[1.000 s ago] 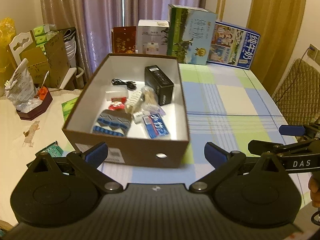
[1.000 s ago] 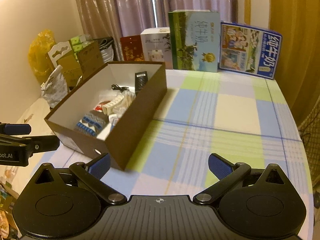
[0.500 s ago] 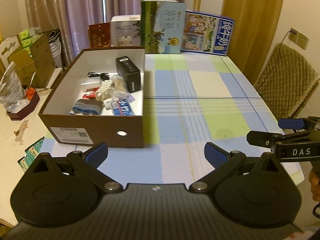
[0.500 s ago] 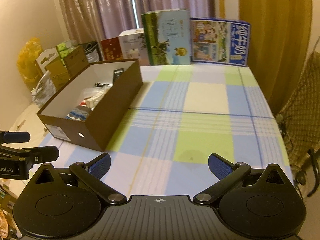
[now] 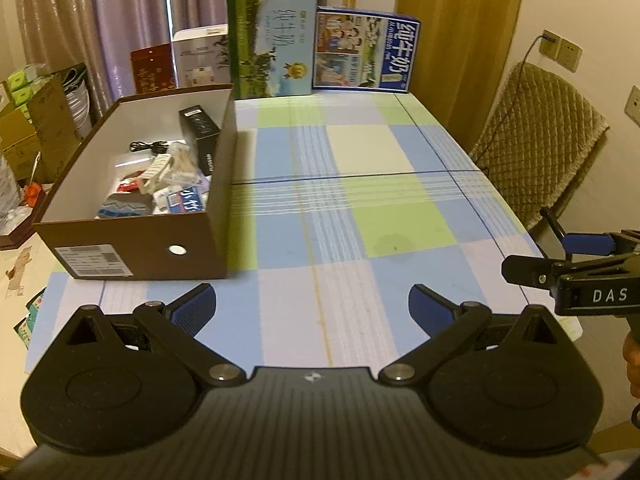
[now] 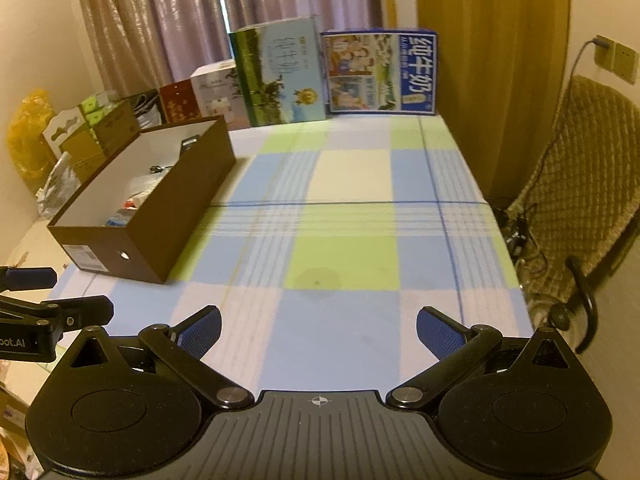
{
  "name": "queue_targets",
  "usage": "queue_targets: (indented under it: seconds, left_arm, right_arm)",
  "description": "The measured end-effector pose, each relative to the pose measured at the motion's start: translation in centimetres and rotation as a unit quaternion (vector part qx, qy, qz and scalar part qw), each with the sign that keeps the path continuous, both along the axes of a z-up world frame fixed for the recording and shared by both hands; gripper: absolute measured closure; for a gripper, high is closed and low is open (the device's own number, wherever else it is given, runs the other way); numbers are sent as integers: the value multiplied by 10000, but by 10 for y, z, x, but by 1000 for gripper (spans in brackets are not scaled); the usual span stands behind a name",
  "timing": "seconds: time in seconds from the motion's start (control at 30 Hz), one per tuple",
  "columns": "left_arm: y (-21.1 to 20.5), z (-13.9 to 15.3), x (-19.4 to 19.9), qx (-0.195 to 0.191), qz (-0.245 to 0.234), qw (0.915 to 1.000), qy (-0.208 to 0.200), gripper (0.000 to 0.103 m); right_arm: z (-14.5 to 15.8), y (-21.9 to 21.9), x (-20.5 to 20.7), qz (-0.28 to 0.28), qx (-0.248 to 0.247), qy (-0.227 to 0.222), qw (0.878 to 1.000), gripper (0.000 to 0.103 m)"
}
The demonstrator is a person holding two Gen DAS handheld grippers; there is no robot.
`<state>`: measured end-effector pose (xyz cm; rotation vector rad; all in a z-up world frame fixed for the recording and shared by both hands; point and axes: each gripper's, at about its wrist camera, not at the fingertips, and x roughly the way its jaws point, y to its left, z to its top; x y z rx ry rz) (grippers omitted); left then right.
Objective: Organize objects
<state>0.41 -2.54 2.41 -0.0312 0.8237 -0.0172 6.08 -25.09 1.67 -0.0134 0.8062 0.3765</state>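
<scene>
Brown shoebox (image 5: 152, 240) sat on the desk's (image 5: 360, 184) left side, lid off, white inside. It held a jumble: black carton (image 5: 200, 136) along the right wall, black cable (image 5: 148, 146) toward the back, pale packets mid-box, a grey/blue zigzag bundle (image 5: 122, 206) and a blue-labelled packet (image 5: 186, 202) at the front. Front wall had a white sticker (image 5: 92, 262) and a small round hole. Rest of the checked cloth, blue/green/white, lay bare w/ a faint stain (image 5: 394, 240) on a green square.

Left gripper (image 5: 312, 306) hovered over the near desk edge, blue pads spread wide, nothing btwn them. Right gripper (image 6: 318, 328) was likewise spread and empty, over the near edge, further right; box well apart on its left. Each showed in the other's view: right one at the left cam's right edge (image 5: 576, 268), w/ a bit of hand (image 5: 632, 360) below it; left one at the right cam's left edge (image 6: 52, 304).

At the desk's far end stood a green milk carton (image 5: 272, 44) and a blue milk carton (image 5: 366, 50), side by side, w/ a white box (image 5: 200, 56) and a dark red box (image 5: 154, 68) to their left. Purple curtains (image 5: 100, 20) hung behind. Quilted chair (image 5: 540, 140) stood to the desk's right; cardboard boxes (image 5: 32, 120) were piled off to the left.
</scene>
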Motion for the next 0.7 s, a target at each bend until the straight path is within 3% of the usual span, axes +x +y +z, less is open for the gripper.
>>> queue_targets:
  seconds: [0.7]
  left_arm:
    - [-26, -8, -14, 34, -32, 10000, 43, 2]
  right_arm:
    - [-1, -25, -16, -70, -63, 23, 10000, 2]
